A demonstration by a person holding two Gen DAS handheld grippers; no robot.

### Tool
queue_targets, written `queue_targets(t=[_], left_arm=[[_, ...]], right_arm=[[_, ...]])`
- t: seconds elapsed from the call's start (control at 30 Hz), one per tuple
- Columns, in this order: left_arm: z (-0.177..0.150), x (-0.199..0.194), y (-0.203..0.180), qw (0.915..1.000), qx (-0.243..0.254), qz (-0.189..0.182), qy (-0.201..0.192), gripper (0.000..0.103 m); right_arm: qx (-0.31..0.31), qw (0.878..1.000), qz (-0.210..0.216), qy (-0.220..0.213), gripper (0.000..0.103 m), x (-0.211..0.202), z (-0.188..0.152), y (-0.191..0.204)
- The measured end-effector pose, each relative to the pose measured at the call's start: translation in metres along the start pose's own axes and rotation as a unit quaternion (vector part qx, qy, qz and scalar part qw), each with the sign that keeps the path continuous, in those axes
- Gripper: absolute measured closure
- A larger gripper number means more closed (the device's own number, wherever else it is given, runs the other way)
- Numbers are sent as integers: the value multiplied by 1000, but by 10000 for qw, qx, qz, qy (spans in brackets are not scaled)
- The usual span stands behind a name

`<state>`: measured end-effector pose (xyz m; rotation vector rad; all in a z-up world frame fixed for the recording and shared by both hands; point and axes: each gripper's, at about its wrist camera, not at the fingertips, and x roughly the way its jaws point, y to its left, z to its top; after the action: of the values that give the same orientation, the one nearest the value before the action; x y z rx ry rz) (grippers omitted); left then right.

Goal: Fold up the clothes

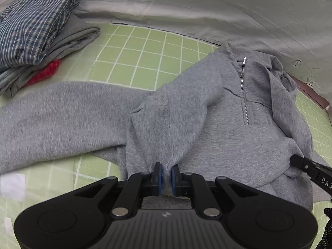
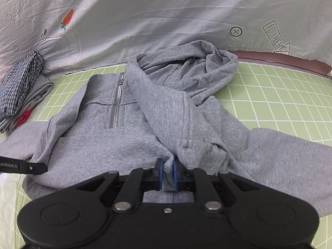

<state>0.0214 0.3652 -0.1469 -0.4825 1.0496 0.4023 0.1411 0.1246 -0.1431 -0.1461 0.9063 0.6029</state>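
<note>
A grey zip hoodie (image 1: 238, 128) lies on the green grid mat (image 1: 145, 54), zipper (image 1: 243, 91) up, hood at the far right. My left gripper (image 1: 166, 171) is shut on a bunched fold of the hoodie and holds it lifted over the body; a sleeve (image 1: 51, 112) stretches left. In the right wrist view the hoodie (image 2: 99, 145) fills the middle, with its hood (image 2: 197, 66) at the back. My right gripper (image 2: 167, 171) is shut on another fold of the hoodie, drawn up from the right side. Each gripper's finger shows at the other view's edge.
A stack of folded clothes (image 1: 31, 31), blue checked shirt on top of grey and red items, sits at the far left; it also shows in the right wrist view (image 2: 20, 87). A pale printed sheet (image 2: 166, 10) rises behind the mat (image 2: 280, 95).
</note>
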Motion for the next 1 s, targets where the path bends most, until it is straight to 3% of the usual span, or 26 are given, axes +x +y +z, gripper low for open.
queue_targets(t=[0.07, 0.17, 0.27, 0.37, 0.4, 0.5, 0.57, 0.63, 0.7, 0.73, 0.8, 0.83, 0.87, 1.0], left_arm=[[8, -6, -3, 9998, 132, -53, -130, 87], [20, -12, -8, 9989, 307, -121, -340, 80], [32, -13, -19, 9966, 596, -40, -564, 73], [40, -5, -28, 9924, 1009, 124, -688, 60], [43, 0, -31, 9905, 1169, 199, -700, 60], [47, 17, -37, 9854, 1511, 516, -591, 60], [47, 24, -36, 9825, 1625, 704, -576, 59], [46, 27, -35, 9828, 1651, 624, -548, 59], [45, 29, -34, 9840, 1600, 584, -518, 59], [44, 31, -33, 9846, 1575, 568, -506, 60], [46, 31, -28, 9872, 1424, 517, -496, 72], [47, 31, -25, 9887, 1327, 488, -493, 92], [48, 31, -21, 9901, 1230, 459, -491, 98], [67, 17, 6, 9970, 338, -25, -693, 99]], right_arm=[[-2, 9997, 120, -225, 81, -6, 9, 2], [-123, 9988, 172, -445, 79, -5, 22, 8], [-396, 9974, 157, -575, 79, 2, 34, 18], [-692, 9955, 182, -624, 71, 14, 44, 27], [-767, 9955, 141, -539, 71, 21, 45, 28], [-1191, 9918, -372, -280, 71, 44, 46, 31], [-1509, 9851, -811, -128, 64, 55, 45, 32], [-1586, 9834, -876, -75, 67, 59, 44, 27], [-1473, 9858, -801, -88, 79, 59, 44, 19], [-1413, 9865, -825, -93, 94, 59, 44, 16], [-1189, 9894, -812, -160, 99, 56, 48, 8], [-1014, 9915, -787, -222, 100, 52, 50, 3], [-866, 9929, -771, -274, 100, 48, 52, -1], [-246, 9947, -700, -711, 100, 25, 68, -24]])
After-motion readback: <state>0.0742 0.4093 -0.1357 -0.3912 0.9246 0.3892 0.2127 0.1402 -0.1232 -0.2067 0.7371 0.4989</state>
